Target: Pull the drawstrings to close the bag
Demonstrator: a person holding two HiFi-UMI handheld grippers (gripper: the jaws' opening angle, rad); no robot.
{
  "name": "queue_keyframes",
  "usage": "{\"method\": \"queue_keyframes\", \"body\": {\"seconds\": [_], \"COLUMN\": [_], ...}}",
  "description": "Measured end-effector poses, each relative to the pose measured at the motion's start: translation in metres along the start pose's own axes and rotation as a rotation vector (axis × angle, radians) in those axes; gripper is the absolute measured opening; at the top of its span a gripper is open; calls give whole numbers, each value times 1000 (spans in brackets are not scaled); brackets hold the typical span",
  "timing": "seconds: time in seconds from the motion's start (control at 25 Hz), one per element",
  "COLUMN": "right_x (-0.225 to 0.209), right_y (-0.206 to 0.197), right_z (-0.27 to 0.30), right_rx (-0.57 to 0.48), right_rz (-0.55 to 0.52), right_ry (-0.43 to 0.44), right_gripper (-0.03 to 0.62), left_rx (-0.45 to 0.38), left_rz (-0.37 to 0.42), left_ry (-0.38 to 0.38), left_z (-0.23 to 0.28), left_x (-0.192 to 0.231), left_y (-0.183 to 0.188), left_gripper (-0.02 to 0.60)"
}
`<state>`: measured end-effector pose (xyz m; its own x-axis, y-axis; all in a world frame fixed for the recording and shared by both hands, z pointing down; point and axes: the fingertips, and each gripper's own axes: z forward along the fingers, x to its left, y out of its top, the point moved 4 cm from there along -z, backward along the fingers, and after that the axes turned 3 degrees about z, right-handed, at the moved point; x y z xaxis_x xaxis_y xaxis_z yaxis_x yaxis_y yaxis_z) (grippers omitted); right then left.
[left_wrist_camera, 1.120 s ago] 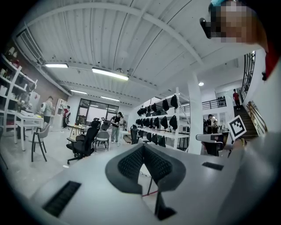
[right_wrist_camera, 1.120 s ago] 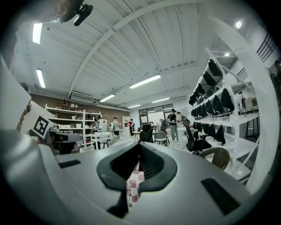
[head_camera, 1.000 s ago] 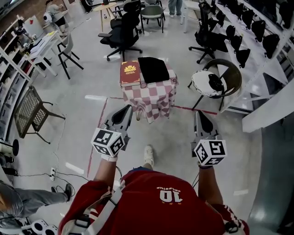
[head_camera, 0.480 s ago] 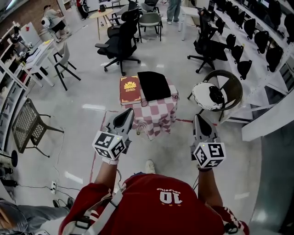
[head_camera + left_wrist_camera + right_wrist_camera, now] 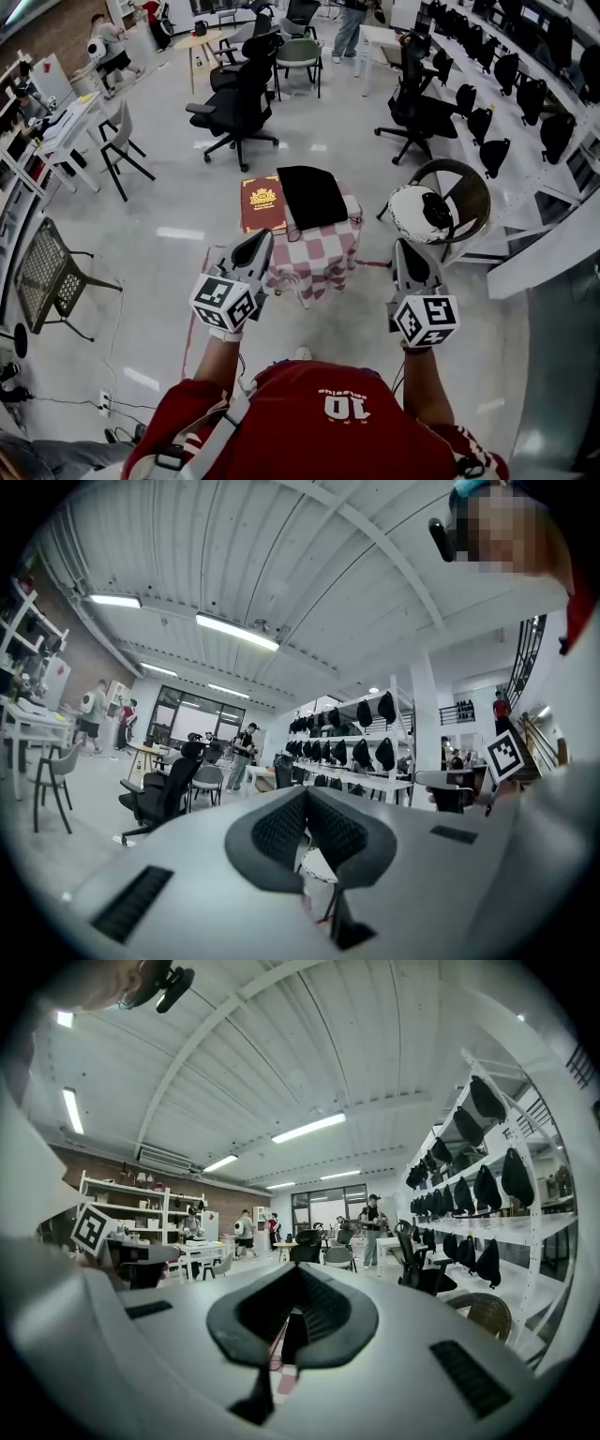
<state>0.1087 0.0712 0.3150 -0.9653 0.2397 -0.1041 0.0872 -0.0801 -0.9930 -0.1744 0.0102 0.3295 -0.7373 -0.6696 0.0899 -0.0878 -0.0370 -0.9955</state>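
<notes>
Left gripper [image 5: 255, 242]: jaws pressed together, empty, held short of the table [image 5: 323, 253].
Book [image 5: 262, 202]: flat, just left of the bag.
Bag [image 5: 312, 195]: on the table, long axis running away from the person; thin cords show at its near edge, so the mouth probably faces here.
Right gripper [image 5: 410, 248]: jaws together, empty.
Progress: nothing pulled yet; reaching, gripping and pulling remain.

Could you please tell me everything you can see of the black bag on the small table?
The black bag is a flat, roughly rectangular pouch of matte, cloth-like material. It lies on the table's red-and-white checked cloth, close beside a dark red book; whether they touch is unclear. Thin cords, apparently its drawstrings, trail off its near edge.
</notes>
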Motion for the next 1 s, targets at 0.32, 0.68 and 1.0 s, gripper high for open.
{"method": "queue_keyframes", "body": {"seconds": [0.32, 0.68, 1.0], "right_x": [-5, -21, -42], "right_y": [-4, -6, -8], "right_z": [17, 34, 77], "right_rx": [15, 24, 18], "right_rz": [-9, -3, 16], "right_ry": [-20, -34, -2], "right_gripper": [15, 15, 15], "left_rx": [3, 14, 26], "left_rz": [-23, -28, -16], "left_ry": [-15, -35, -28], "left_z": [15, 42, 77], "left_x": [15, 22, 37], "left_y": [-10, -14, -14], "left_gripper": [9, 9, 9]}}
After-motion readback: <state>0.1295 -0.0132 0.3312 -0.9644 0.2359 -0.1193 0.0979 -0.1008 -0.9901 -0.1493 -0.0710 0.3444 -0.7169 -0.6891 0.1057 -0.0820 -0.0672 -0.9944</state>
